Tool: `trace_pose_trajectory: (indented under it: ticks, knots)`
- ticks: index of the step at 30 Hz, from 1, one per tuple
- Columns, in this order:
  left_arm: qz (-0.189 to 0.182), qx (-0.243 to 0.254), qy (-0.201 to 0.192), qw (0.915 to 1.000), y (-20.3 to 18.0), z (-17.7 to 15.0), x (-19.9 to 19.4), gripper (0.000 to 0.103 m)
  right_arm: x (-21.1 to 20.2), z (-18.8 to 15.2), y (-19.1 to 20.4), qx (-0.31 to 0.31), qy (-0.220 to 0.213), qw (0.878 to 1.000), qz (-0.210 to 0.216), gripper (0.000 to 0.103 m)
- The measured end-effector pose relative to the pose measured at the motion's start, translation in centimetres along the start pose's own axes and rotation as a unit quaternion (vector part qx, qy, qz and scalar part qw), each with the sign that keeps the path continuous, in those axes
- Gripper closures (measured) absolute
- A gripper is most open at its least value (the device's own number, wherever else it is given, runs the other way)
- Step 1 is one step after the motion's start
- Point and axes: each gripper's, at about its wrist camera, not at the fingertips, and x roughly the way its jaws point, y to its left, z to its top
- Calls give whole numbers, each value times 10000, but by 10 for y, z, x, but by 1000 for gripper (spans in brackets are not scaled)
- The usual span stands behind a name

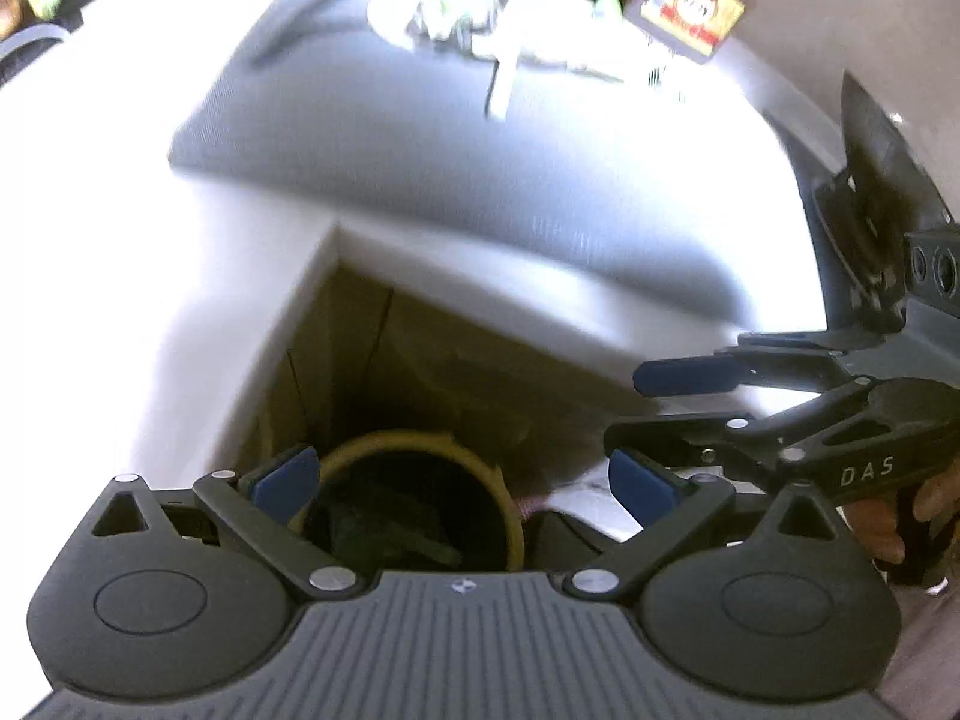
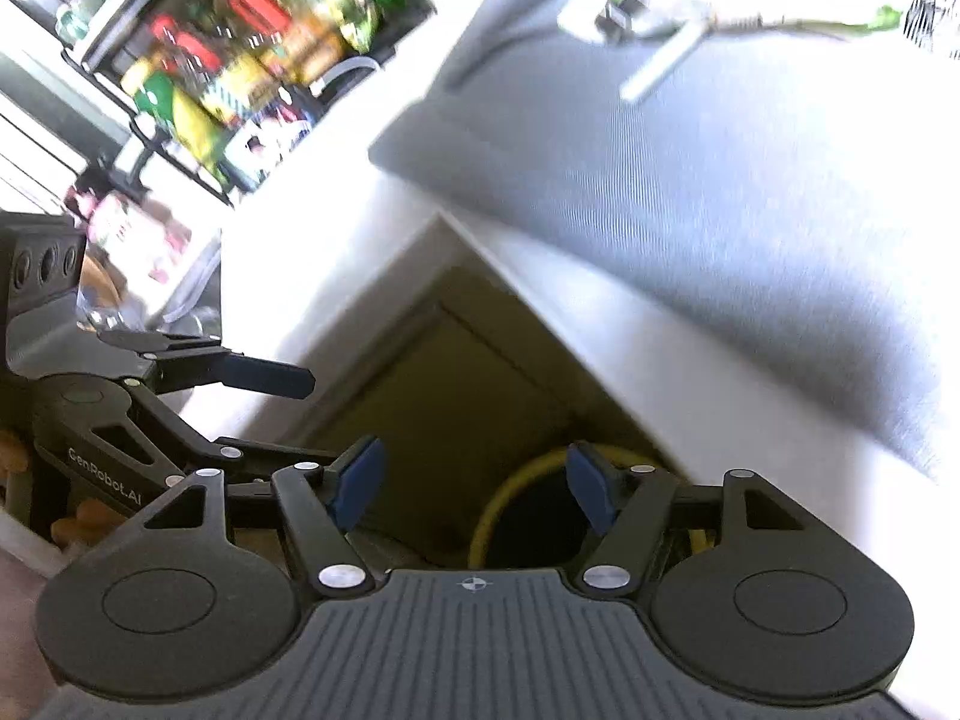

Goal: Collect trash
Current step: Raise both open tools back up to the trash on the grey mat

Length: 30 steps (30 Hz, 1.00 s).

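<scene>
Below the desk (image 1: 492, 324) edge: yellow-rimmed bin (image 1: 420, 501) waits for trash | left tool (image 1: 462, 483) and right tool (image 2: 474, 480): we hold both spread, empty, above it | wrappers (image 1: 462, 18) remain far on desk, next pickup.

Two grippers (image 1: 462, 489) (image 2: 474, 483), one yellow-rimmed bin (image 1: 510, 516), one grey mat (image 1: 480, 180), one labelled jug (image 1: 690, 6).
</scene>
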Motion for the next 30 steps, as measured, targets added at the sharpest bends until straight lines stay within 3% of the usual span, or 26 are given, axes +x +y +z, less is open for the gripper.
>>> trace_pose_trajectory:
  ticks: [5,13,17,22,26,30]
  knots:
    - [322,52,-368,9988,-9,15,-19,0,-25,15,3,-60,-481,9988,70,24]
    - [399,117,-793,9960,0,29,-28,0,-44,32,27,-494,-949,9942,-107,22]
    - [516,106,-1246,9908,-1,47,-34,0,-55,47,29,-469,-1467,9869,-474,15]
    - [646,220,-1727,9826,-8,84,-37,0,-60,72,15,-369,-2121,9678,-1307,11]
    - [754,312,-1771,9808,-9,110,-26,0,-61,92,-6,-74,-2476,9525,-1772,10]
    - [923,392,-1691,9805,-8,130,-6,0,-58,112,-26,92,-2572,9462,-1963,9]
